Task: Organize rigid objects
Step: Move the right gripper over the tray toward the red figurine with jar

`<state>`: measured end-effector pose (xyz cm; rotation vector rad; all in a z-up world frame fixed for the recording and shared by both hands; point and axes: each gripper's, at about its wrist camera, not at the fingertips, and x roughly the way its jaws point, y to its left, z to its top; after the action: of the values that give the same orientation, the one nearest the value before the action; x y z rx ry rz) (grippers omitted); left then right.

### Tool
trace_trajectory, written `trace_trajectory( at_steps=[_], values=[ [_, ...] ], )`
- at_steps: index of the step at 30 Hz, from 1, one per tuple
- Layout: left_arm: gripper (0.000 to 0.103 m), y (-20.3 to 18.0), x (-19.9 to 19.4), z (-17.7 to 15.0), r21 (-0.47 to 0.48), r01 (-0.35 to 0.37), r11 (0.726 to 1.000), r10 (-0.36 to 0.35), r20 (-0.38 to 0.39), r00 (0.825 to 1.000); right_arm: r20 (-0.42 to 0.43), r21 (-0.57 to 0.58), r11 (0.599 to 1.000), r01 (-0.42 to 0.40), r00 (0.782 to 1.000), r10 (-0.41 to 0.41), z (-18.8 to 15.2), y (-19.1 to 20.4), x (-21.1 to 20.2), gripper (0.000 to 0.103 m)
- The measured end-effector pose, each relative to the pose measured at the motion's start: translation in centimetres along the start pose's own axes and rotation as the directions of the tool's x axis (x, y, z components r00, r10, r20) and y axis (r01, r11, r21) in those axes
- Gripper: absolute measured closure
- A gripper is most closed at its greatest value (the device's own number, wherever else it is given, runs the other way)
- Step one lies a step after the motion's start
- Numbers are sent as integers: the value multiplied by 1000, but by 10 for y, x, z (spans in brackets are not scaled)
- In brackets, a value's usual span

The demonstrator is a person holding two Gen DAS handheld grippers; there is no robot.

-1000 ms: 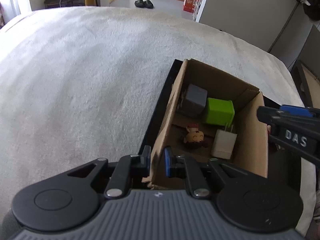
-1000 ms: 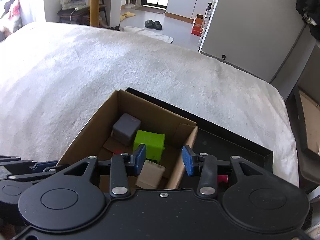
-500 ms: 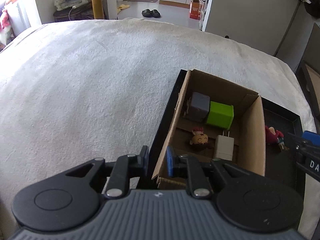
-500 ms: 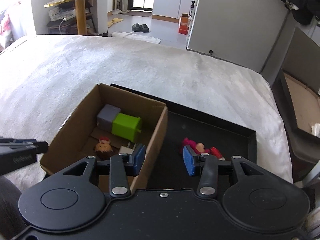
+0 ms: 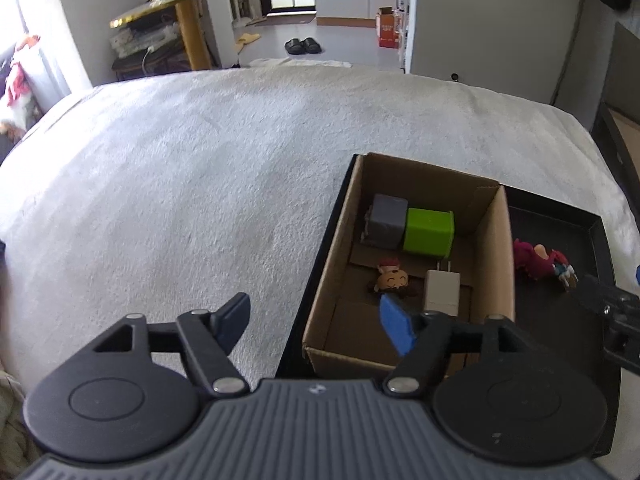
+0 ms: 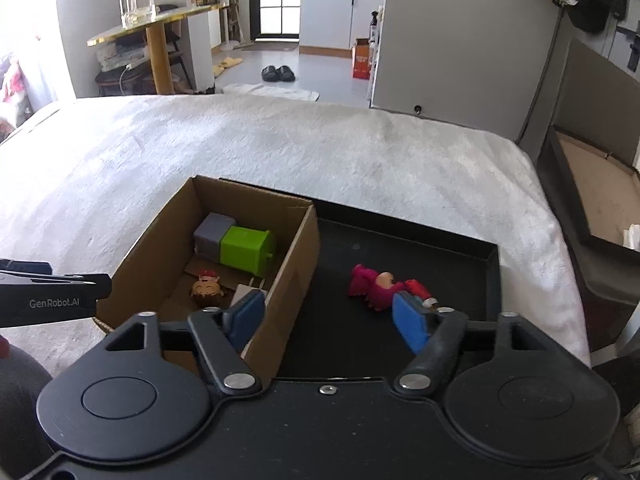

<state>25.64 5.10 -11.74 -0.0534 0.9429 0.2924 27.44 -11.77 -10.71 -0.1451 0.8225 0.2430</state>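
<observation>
Two hand-held grippers hover over a bed covered in a white blanket (image 5: pixel 192 184). On the blanket's right side lies a shallow black tray (image 6: pixel 494 256), and an open cardboard box (image 6: pixel 294 264) sits in the tray's left part. Inside the box, at its far end, a grey cube (image 5: pixel 386 222) touches a green cube (image 5: pixel 428 232) to its right. Nearer in the box lie a small round-faced figurine (image 5: pixel 392 280) and, just to its right, a white plug adapter (image 5: pixel 442 290) with its prongs pointing toward the green cube. On the bare tray floor to the right of the box lies a pink and red toy figure (image 6: pixel 380 286) on its side. The left gripper (image 5: pixel 316 322) is spread wide and holds nothing, with its fingers straddling the box's left wall at the near corner. The right gripper (image 6: pixel 328 320) is also spread wide and empty, above the near part of the tray, with one blue pad (image 6: pixel 408 322) close to the pink toy in the view.
</observation>
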Motion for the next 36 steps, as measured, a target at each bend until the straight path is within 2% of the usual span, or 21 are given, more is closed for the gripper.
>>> trace_trajectory(
  at_steps=[4, 8, 17, 27, 36],
  values=[
    [21, -11, -10, 1, 31, -15, 999, 14, 32, 999, -2, 42, 999, -14, 1000, 15, -6, -15, -3, 27],
    [19, -22, -17, -3, 51, -19, 998, 17, 37, 999, 2, 44, 999, -24, 1000, 24, -12, -24, -6, 17],
    [15, -44, -29, -5, 96, -43, 994, 37, 69, 997, 24, 91, 995, -32, 999, 29, -25, -49, -11, 8],
    [14, -63, -38, -5, 129, -93, 987, 80, 106, 991, 44, 124, 990, -70, 997, 65, -37, -70, -10, 6],
    [14, -87, -32, -3, 169, -98, 981, 79, 111, 991, 56, 134, 987, -83, 996, 76, -40, -89, -2, 6]
  ],
)
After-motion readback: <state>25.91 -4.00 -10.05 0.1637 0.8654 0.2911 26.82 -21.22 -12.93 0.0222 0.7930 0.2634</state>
